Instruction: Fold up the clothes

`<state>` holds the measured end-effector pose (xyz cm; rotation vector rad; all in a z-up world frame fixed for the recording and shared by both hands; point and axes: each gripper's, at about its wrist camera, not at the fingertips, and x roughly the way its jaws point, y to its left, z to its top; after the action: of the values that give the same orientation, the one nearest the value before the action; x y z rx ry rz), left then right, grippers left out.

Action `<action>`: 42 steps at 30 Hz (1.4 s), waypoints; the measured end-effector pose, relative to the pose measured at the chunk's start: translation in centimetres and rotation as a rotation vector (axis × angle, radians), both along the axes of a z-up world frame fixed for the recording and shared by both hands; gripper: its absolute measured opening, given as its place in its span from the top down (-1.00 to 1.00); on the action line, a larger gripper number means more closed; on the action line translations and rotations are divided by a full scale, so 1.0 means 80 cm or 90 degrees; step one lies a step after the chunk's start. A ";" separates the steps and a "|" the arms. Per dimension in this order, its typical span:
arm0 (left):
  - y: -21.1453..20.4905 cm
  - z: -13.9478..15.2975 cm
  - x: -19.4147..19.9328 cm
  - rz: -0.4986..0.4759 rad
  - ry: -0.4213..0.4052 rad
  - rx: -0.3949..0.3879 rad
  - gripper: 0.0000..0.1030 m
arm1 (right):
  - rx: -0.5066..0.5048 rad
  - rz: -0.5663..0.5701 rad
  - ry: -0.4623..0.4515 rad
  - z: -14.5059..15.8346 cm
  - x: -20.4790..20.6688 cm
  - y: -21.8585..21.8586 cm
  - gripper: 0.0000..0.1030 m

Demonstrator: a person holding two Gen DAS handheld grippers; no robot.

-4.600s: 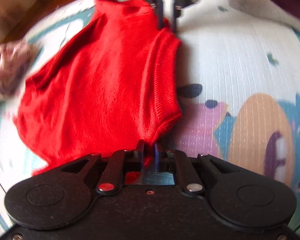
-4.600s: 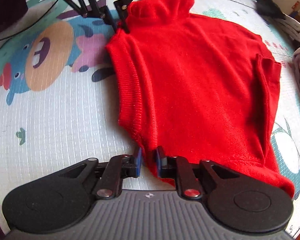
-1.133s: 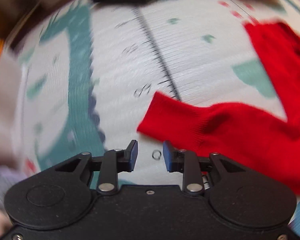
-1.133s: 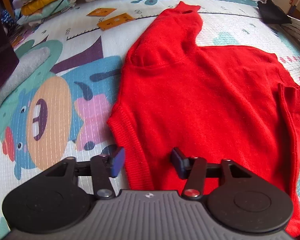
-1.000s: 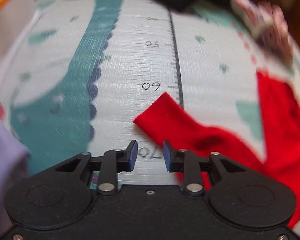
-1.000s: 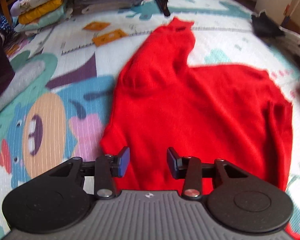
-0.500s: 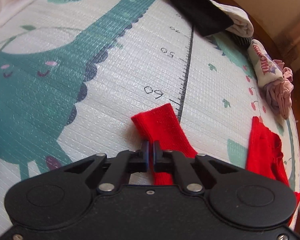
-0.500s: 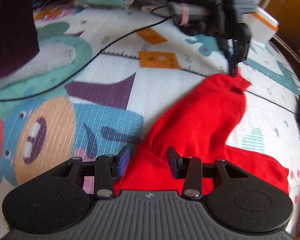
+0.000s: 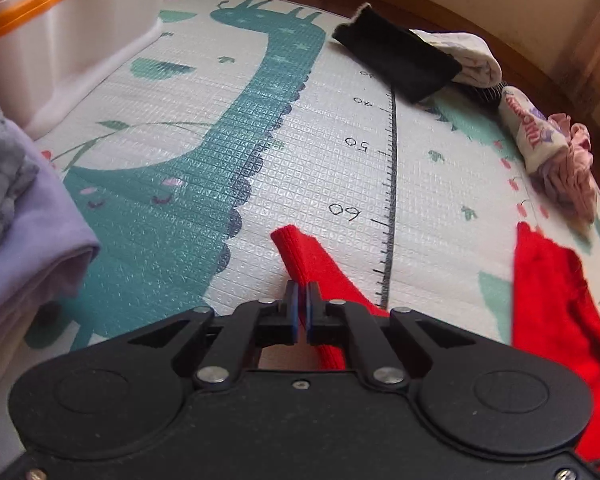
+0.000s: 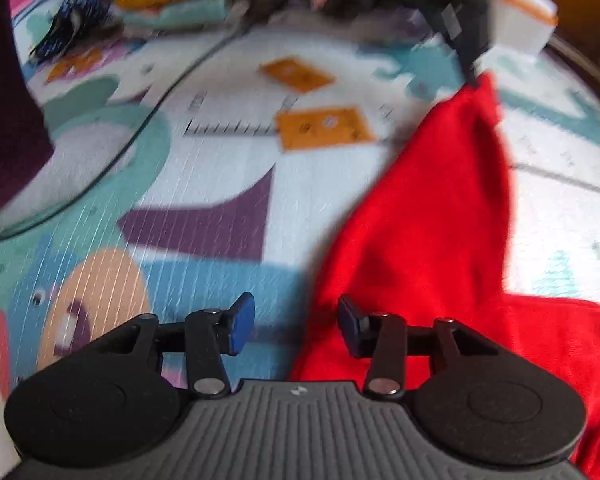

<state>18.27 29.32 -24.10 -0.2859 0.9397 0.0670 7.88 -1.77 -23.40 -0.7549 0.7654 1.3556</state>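
- Left claw (image 9: 300, 312) is clenched on the cuff end of the red sweater's (image 10: 428, 216) sleeve (image 9: 304, 256), which runs out just ahead of its tips across the play mat (image 9: 320, 152).
- Right claw (image 10: 296, 322) hangs released, its jaws having just widened, with nothing between them; the sweater's edge lies just under its right finger.
- I judge folding barely begun: the body lies spread flat, no fold visible; sleeves and body are left.
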 end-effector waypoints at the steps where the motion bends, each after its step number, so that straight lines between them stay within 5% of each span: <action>1: 0.002 -0.002 0.000 0.001 -0.004 -0.003 1.00 | 0.007 -0.020 -0.008 0.000 0.004 0.000 0.09; 5: 0.002 -0.010 0.005 -0.006 -0.023 0.012 1.00 | -0.027 -0.043 0.022 -0.017 0.014 0.009 0.05; 8: -0.003 -0.029 0.013 -0.022 -0.007 0.046 0.96 | -0.039 -0.037 0.038 -0.022 0.015 0.013 -0.18; 10: -0.002 -0.032 0.014 -0.007 0.003 0.086 0.56 | -0.039 -0.035 0.042 -0.021 0.014 0.014 -0.18; 11: -0.003 -0.028 0.013 0.000 -0.001 0.102 0.51 | -0.039 -0.034 0.044 -0.021 0.014 0.014 -0.18; 15: -0.013 -0.001 0.006 -0.012 -0.027 0.117 0.51 | -0.039 -0.029 0.052 -0.020 0.012 0.016 -0.18; 17: -0.031 0.008 0.010 -0.073 -0.032 0.105 0.51 | -0.038 -0.026 0.056 -0.020 0.011 0.016 -0.18; 21: -0.053 0.010 0.037 -0.143 -0.017 0.156 0.51 | -0.041 -0.021 0.058 -0.020 0.009 0.019 -0.18; 26: -0.062 -0.027 0.077 -0.241 0.070 0.218 0.51 | -0.044 -0.016 0.053 -0.020 0.008 0.020 -0.17; 27: -0.059 -0.030 0.076 -0.256 0.060 0.213 0.57 | -0.042 -0.018 0.053 -0.020 0.008 0.020 -0.17; 28: -0.056 -0.031 0.077 -0.261 0.056 0.204 0.98 | -0.042 -0.017 0.056 -0.021 0.008 0.020 -0.18; 33: -0.045 -0.018 0.051 -0.169 -0.048 0.200 1.00 | -0.043 0.001 0.092 -0.020 0.008 0.025 -0.19; 38: -0.024 -0.027 0.055 -0.099 -0.017 0.218 1.00 | -0.048 0.020 0.089 -0.021 -0.002 0.028 -0.25; 42: -0.027 0.001 0.040 -0.124 -0.046 0.187 1.00 | -0.040 0.016 0.082 -0.018 -0.006 0.027 -0.20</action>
<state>21.45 27.19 -24.00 0.0740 0.8688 0.0154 7.42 0.36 -24.84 -0.7335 0.9060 1.4184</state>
